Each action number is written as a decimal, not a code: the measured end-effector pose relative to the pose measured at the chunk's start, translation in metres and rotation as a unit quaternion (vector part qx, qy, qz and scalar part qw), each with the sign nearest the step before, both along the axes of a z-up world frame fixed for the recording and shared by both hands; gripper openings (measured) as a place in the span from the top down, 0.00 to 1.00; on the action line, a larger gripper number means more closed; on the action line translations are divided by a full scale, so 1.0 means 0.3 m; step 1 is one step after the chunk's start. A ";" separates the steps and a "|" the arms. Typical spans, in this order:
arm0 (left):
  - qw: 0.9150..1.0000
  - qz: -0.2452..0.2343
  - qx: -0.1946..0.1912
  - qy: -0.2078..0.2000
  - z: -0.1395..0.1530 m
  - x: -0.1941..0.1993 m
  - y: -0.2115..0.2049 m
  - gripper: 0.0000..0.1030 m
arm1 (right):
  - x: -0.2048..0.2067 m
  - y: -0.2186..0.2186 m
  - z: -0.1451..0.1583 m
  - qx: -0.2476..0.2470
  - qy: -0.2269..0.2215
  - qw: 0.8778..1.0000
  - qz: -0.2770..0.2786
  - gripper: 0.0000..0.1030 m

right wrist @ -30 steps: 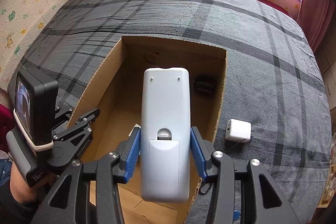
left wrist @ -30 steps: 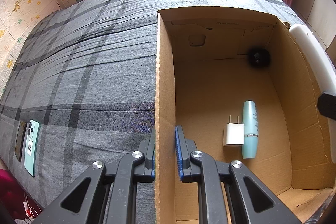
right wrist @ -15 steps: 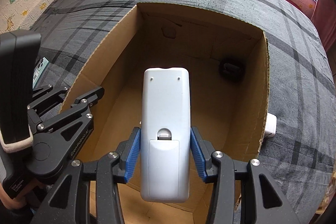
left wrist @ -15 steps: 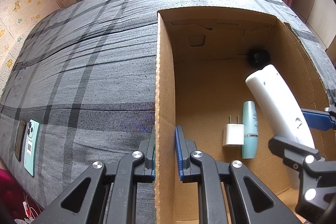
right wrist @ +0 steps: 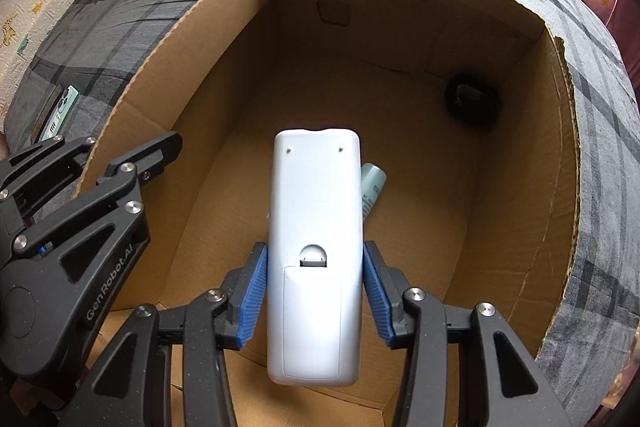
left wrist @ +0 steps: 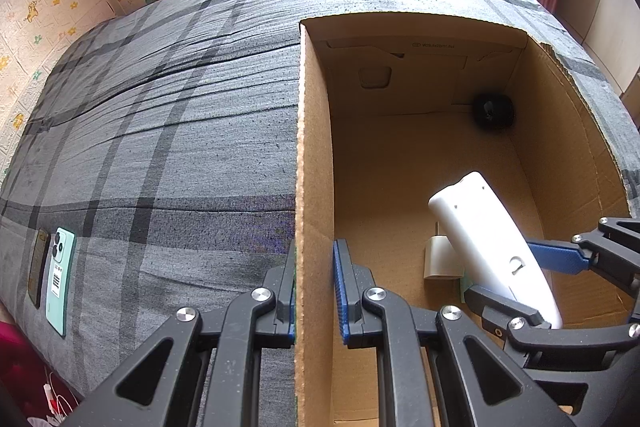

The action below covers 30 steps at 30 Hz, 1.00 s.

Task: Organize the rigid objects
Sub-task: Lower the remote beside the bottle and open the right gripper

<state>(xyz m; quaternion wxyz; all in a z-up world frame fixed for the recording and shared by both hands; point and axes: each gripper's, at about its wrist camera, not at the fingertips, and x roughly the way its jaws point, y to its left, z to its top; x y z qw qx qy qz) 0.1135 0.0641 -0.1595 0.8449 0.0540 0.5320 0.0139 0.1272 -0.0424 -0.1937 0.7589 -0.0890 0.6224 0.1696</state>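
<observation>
My right gripper point(right wrist: 314, 293) is shut on a white remote control point(right wrist: 316, 239), back side up, and holds it low inside an open cardboard box point(right wrist: 560, 163). The remote point(left wrist: 488, 239) also shows in the left wrist view, tilted over a white charger point(left wrist: 438, 259). A teal tube point(right wrist: 372, 187) lies on the box floor under the remote. A black round object point(right wrist: 474, 103) sits in the far right corner. My left gripper point(left wrist: 314, 287) is shut on the box's left wall point(left wrist: 312, 147).
The box stands on a bed with a grey plaid cover point(left wrist: 160, 131). Two phones, one mint green point(left wrist: 58, 275) and one dark point(left wrist: 38, 273), lie at the bed's left edge. Walls and a window are behind.
My right gripper has come down with the remote from above the box rim to deep inside the box. The left gripper has kept its hold on the wall.
</observation>
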 end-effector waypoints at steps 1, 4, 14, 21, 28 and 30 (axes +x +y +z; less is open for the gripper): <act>1.000 0.000 0.001 0.000 0.000 0.000 -0.001 0.85 | 0.003 -0.002 -0.003 0.000 0.003 1.000 -0.001 0.52; 1.000 0.000 0.000 0.000 -0.001 0.000 0.000 0.85 | 0.006 -0.005 -0.007 0.000 0.008 1.000 -0.005 0.52; 1.000 0.000 0.002 0.000 0.000 0.000 0.003 0.85 | 0.007 0.009 0.011 0.009 -0.007 1.000 -0.006 0.50; 1.000 0.001 -0.002 0.000 0.000 0.001 0.006 0.85 | -0.030 0.003 0.075 -0.012 -0.058 0.998 -0.005 0.35; 1.000 0.002 -0.003 0.000 -0.001 -0.002 0.005 0.85 | -0.035 -0.021 0.114 -0.009 -0.069 0.997 -0.011 0.29; 1.000 0.001 -0.002 0.000 -0.001 -0.002 0.005 0.85 | -0.035 -0.034 0.129 -0.008 -0.076 0.997 -0.014 0.29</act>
